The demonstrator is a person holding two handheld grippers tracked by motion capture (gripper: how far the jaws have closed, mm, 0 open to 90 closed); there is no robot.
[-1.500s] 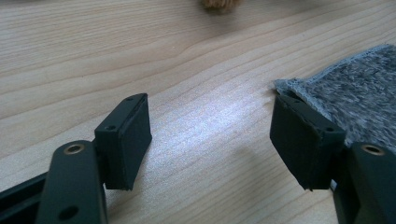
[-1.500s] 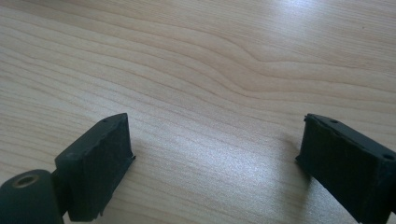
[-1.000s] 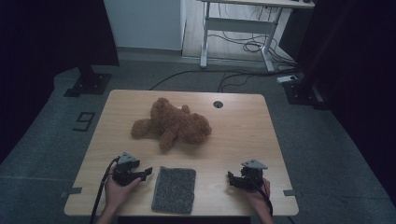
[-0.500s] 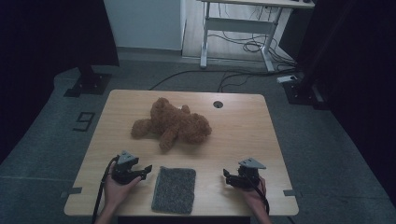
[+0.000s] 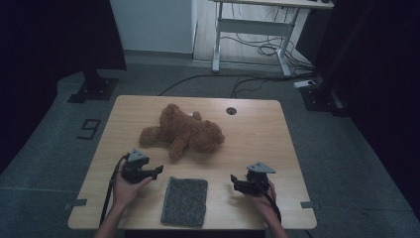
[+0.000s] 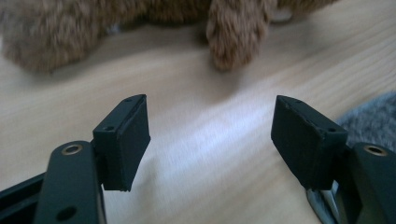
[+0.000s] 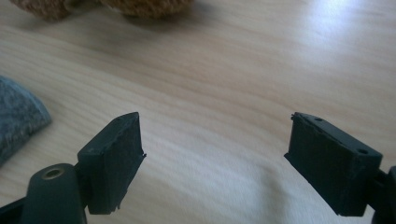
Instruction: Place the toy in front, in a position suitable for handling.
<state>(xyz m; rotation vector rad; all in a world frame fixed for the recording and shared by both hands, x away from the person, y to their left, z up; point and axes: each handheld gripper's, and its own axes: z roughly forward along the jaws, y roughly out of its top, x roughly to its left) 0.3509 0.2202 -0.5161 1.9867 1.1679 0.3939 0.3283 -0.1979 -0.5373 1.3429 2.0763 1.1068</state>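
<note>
Brown teddy bear (image 5: 183,133), seemingly speckled grey mat (image 5: 184,201)

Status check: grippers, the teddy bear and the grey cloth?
Left gripper open, empty. Right gripper open, empty. Teddy bear lying mid-table, grey cloth flat at near edge, both untouched. Nothing blocking.

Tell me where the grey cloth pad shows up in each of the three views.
High view: grey cloth pad lies at the table's near edge, between the two grippers.
Left gripper view: its corner shows at the right edge.
Right gripper view: its corner shows at the left edge.
Shared landmark: brown teddy bear, beyond the pad.
</note>
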